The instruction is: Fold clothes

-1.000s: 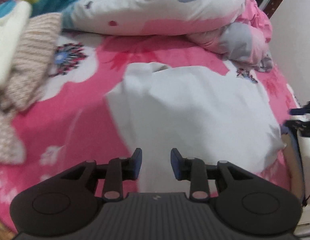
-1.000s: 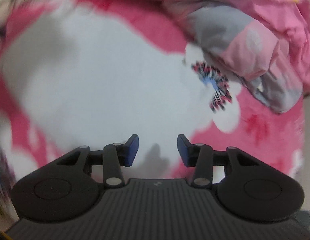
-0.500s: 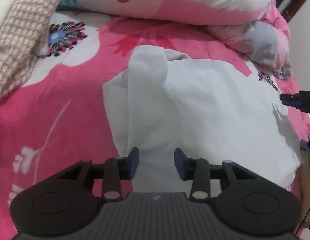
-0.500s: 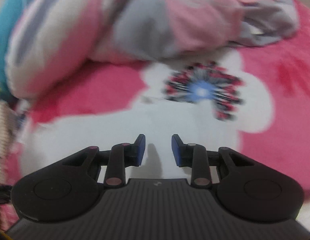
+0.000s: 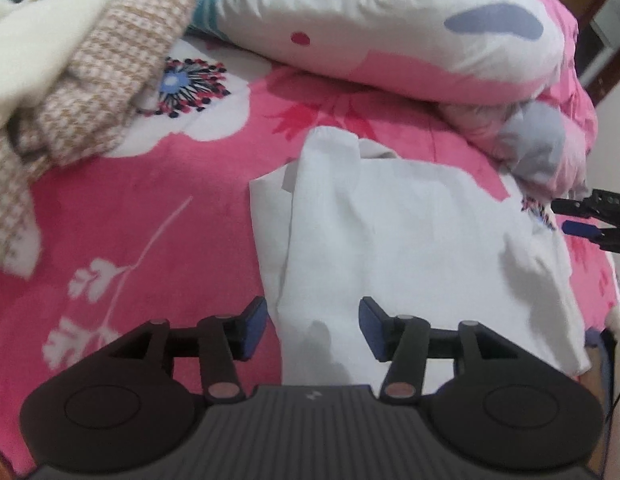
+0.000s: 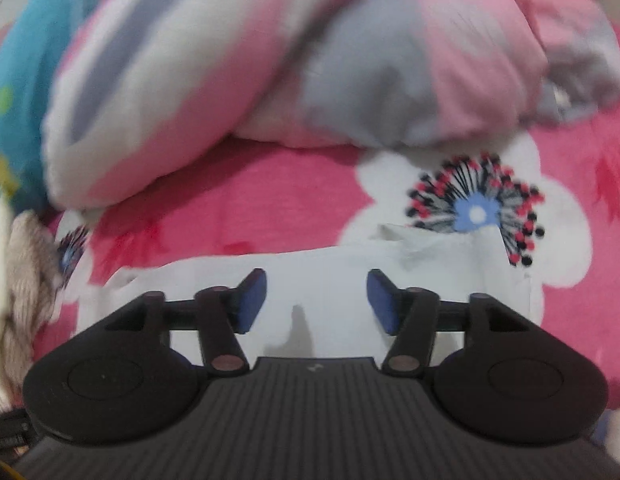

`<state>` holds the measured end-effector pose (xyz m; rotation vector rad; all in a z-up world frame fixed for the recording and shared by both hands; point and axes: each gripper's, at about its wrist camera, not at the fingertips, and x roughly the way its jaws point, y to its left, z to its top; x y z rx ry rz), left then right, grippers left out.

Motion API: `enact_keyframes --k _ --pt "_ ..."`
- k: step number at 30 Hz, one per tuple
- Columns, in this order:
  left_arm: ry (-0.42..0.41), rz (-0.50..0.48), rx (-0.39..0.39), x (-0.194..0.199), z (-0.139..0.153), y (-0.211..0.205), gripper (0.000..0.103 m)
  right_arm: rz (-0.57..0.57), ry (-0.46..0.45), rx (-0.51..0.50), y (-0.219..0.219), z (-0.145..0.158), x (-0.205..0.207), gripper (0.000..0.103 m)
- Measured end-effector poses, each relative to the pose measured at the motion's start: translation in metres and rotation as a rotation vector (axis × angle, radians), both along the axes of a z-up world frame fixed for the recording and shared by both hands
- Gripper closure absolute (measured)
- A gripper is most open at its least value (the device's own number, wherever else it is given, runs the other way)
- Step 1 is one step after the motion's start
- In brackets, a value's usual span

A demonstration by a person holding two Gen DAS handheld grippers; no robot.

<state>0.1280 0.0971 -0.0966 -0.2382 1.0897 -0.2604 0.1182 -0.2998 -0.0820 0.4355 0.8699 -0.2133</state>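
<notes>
Both tools hovered empty above the bed: the left tool [image 5: 312, 322] had its blue-padded fingers spread apart over the near edge of the white garment [image 5: 410, 248], and the right tool [image 6: 316, 300] likewise held its fingers apart, nothing between them, over the same white garment [image 6: 330, 280]. In the left wrist view the garment lay flat on the pink floral bedsheet [image 5: 130, 208], partly folded, with a long folded strip running up its left side to the far edge. The right tool [image 5: 590, 218] showed at the far right edge of that view, beside the garment's right side; whether it touched the cloth could not be told. A rumpled pink, white and grey quilt [image 5: 390, 28] lay along the far side of the bed, just beyond the garment. At the far left sat a heap of other clothes, a beige checked knit [image 5: 106, 80] under a cream garment [image 5: 42, 36]. The right wrist view was blurred, with the quilt [image 6: 310, 60] beyond the garment's far edge.
</notes>
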Motion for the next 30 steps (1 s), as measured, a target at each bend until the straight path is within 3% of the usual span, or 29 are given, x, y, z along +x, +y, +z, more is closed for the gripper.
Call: enact_keyframes --k 4,9,13,18,24,30 --pt "-0.017 0.032 -0.014 -0.017 0.007 -0.002 0.044 0.078 -0.030 0.013 0.030 0.018 -0.008 0.016" --pt "-0.036 0.050 -0.018 -0.042 0.012 -0.006 0.035 0.140 -0.048 0.020 0.060 0.029 -0.015 0.008" --pt "-0.047 0.042 -0.014 -0.059 0.014 -0.009 0.027 0.144 -0.070 -0.050 0.079 0.039 -0.020 0.002" --pt "-0.054 0.060 -0.027 -0.074 0.016 -0.010 0.017 0.173 -0.093 -0.116 0.092 0.048 -0.025 0.001" --pt "-0.052 0.085 -0.026 -0.081 0.017 -0.014 0.016 0.153 -0.089 -0.205 0.099 0.053 -0.030 0.001" --pt "-0.042 0.095 -0.013 -0.084 0.016 -0.021 0.014 0.113 -0.134 -0.186 0.095 0.050 -0.044 0.001"
